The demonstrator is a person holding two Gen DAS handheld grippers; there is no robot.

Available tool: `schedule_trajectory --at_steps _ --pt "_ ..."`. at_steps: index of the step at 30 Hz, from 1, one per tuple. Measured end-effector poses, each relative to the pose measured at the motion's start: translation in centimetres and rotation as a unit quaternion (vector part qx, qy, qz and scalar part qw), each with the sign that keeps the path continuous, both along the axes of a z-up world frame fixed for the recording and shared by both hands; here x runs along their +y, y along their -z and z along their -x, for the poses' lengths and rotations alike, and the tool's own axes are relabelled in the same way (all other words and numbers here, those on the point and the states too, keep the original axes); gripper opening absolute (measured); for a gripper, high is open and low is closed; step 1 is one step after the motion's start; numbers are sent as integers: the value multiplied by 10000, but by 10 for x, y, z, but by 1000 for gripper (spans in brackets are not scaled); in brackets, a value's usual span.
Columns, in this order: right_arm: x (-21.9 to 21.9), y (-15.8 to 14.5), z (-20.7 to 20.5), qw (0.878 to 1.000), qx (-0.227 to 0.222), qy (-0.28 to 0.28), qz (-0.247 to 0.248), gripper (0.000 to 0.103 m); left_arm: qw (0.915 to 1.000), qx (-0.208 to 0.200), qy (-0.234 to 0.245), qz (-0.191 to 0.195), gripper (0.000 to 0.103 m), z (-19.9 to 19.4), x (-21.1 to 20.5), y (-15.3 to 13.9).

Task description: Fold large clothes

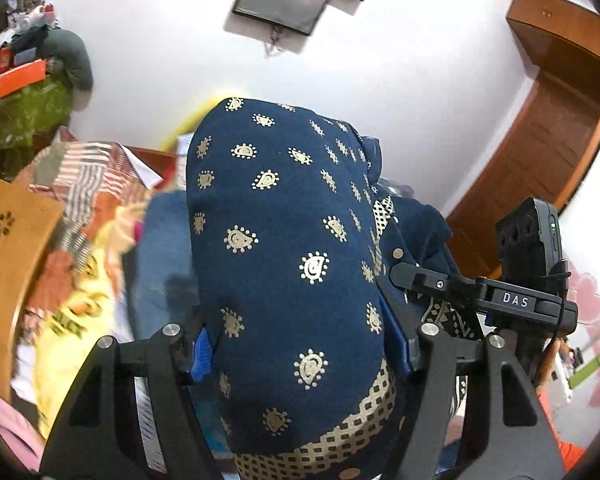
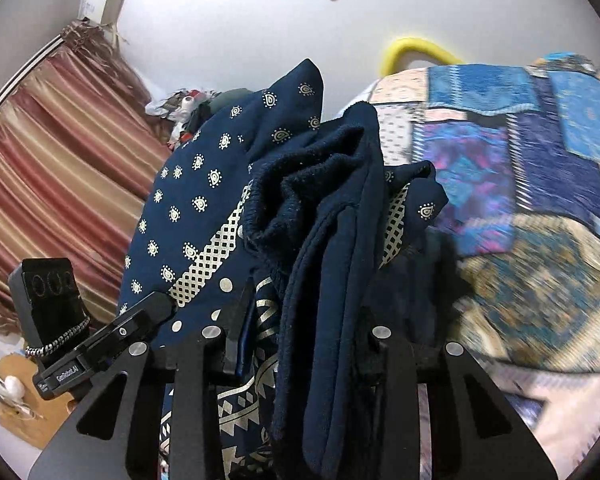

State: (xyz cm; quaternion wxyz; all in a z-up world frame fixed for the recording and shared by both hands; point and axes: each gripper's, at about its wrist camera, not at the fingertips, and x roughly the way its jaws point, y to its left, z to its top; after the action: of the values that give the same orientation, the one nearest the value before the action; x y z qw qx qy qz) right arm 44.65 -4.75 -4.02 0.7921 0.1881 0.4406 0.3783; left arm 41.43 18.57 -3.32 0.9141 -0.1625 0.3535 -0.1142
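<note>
Between both grippers' jaws, bunched: one navy paisley-printed garment (image 1: 284, 248), clamped by left gripper (image 1: 300, 344) and right gripper (image 2: 300, 340).

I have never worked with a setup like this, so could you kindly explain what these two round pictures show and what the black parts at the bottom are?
There is no robot: a person carries a two-finger gripper in each hand, and a fisheye camera on each looks forward along its fingers, hence the round, bent pictures. The black parts are those fingers. One picture is from the left gripper, the other from the right gripper. Both are clamped on the same navy garment with gold print, bunched and lifted between them. In the left view the right gripper shows at the edge. Behind lie a patchwork bedspread, a pile of other clothes, a striped curtain and a wooden door.
</note>
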Motion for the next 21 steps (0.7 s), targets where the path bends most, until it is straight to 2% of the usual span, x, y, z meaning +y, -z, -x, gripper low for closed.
schedule_trajectory --at_steps 3,7,8,11,14,16,18,21 --pt "20 16 -20 10000 22 -47 44 31 9998 151 -105 51 67 -32 29 19" --pt "47 63 -58 9986 510 -120 40 31 9976 584 -360 43 68 -66 58 68" --pt "50 76 -65 9981 595 -87 133 31 9955 794 -519 49 69 -77 68 89" --pt "48 111 -81 9953 632 207 708 22 9932 825 -770 281 74 -82 88 116" --pt "40 132 -87 9944 884 58 575 22 9918 734 -760 720 76 -80 100 125" --pt "36 128 -84 9950 759 16 655 23 9935 685 -696 586 77 -78 96 123" --pt "38 113 -72 9937 454 47 1021 24 9949 656 -715 291 77 -71 85 115" --pt "37 90 -53 9912 55 144 1311 24 9939 695 -850 -109 77 -62 71 107"
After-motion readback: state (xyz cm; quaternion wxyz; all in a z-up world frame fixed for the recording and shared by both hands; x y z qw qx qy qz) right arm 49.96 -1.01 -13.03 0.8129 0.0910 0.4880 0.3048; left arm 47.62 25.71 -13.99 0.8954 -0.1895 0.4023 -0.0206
